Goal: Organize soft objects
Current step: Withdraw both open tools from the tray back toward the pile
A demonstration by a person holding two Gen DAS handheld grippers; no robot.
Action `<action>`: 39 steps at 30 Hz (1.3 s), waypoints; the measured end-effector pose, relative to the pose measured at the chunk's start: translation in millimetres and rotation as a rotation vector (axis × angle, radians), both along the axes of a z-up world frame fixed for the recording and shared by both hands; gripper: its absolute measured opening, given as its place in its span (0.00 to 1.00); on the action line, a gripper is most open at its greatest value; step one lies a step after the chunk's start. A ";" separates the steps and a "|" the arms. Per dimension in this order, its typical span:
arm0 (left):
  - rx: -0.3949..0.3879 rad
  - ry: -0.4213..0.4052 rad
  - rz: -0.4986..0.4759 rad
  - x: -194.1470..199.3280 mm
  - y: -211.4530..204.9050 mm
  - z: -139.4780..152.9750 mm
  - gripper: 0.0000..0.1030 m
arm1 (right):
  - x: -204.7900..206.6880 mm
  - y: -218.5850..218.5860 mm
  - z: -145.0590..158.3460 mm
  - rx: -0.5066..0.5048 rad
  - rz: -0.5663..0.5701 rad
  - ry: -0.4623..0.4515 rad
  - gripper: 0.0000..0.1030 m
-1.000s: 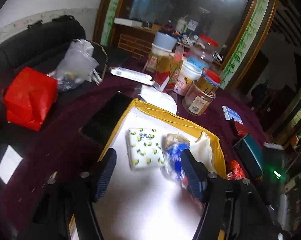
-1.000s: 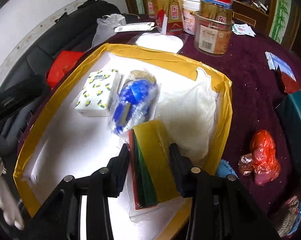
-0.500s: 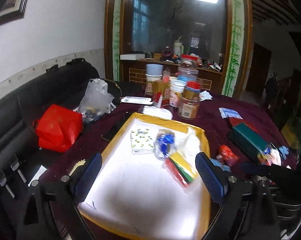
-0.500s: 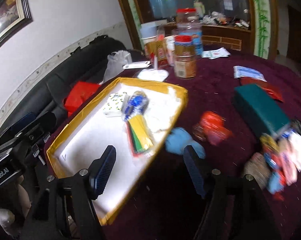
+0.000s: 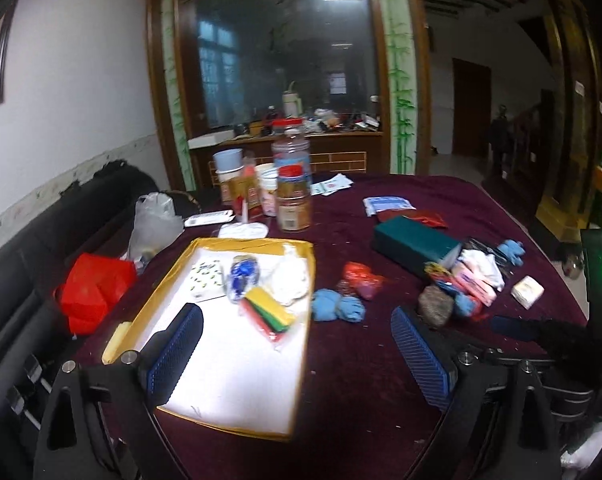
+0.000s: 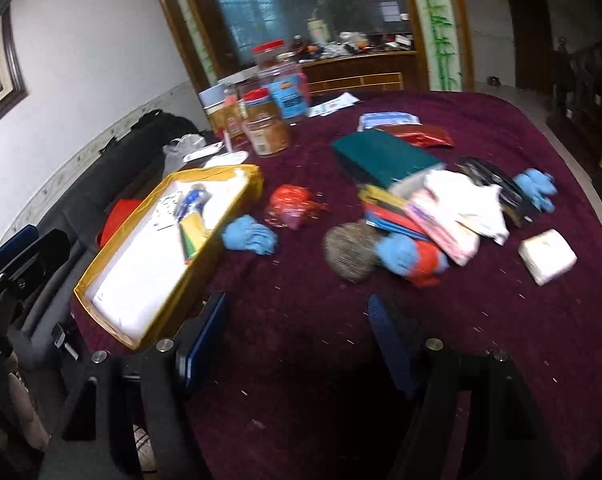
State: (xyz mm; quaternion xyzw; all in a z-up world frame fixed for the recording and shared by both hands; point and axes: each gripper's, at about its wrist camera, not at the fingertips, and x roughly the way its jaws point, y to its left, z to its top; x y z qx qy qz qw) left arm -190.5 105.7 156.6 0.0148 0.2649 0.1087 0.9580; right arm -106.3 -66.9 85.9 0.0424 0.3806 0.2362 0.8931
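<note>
A yellow-rimmed tray [image 5: 261, 243] holds a patterned tissue pack [image 5: 206, 279], a clear bag with blue contents [image 5: 243, 276], a white cloth [image 5: 291, 280] and a pack of coloured sheets [image 5: 267, 314]. Just right of it on the maroon cloth lie blue gloves [image 5: 337, 306] and a red plastic bag [image 5: 361, 280]. My left gripper [image 5: 295, 314] hangs open and empty over the tray's near right corner. Over the near table my right gripper [image 6: 296, 301] is open and empty, well short of the blue gloves [image 6: 249, 234], a grey scrubber ball [image 6: 351, 248] and a heap of cloths [image 6: 465, 196].
A green box [image 6: 381, 156] lies behind the heap, a white tissue pack [image 6: 547, 256] to its right. Jars and cups [image 5: 293, 200] crowd the table's far left. A black sofa [image 5: 29, 240] with a red bag [image 5: 95, 292] runs along the left. The tray wall [image 6: 221, 170] stands left of my right gripper.
Both grippers have pulled back and up from the tray and opened wide. The blue bag and the coloured pack, earlier between the fingers, now lie in the tray.
</note>
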 end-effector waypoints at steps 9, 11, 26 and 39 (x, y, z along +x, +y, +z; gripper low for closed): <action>0.082 0.017 -0.056 0.5 -47.8 -0.7 0.97 | -10.7 -40.7 -3.0 0.019 -0.058 -0.012 0.69; 0.091 0.022 -0.061 0.3 -53.1 -1.8 0.97 | -10.9 -46.7 -3.9 0.022 -0.067 -0.012 0.69; 0.168 0.051 -0.061 10.5 -72.0 -13.9 0.97 | -3.1 -60.2 -16.4 0.025 -0.093 0.012 0.70; 0.172 0.113 -0.085 31.3 -80.1 -30.7 0.97 | 16.2 -83.6 -29.5 0.034 -0.143 0.046 0.70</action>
